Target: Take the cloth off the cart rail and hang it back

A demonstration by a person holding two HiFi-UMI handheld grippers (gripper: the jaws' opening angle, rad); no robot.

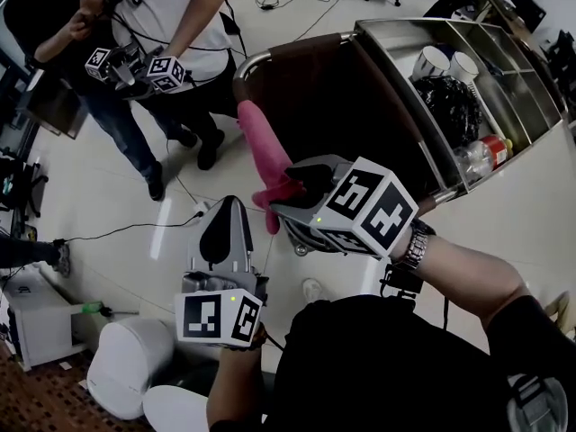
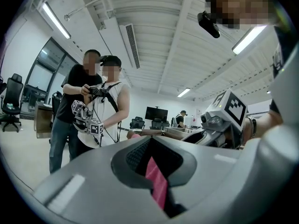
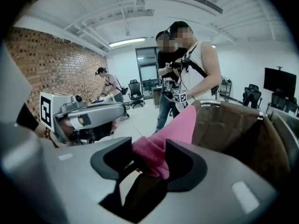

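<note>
The right tool (image 1: 286,194) clamps the lower end of the cloth (image 1: 263,147), which reaches up to the rail (image 1: 270,54). The left tool (image 1: 225,212), jaws together and empty, hangs well below the rail.

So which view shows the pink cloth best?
Head view: the pink cloth shows whole, from cart rail to right claw. Right gripper view shows only its bunched end; left gripper view, a sliver.
</note>
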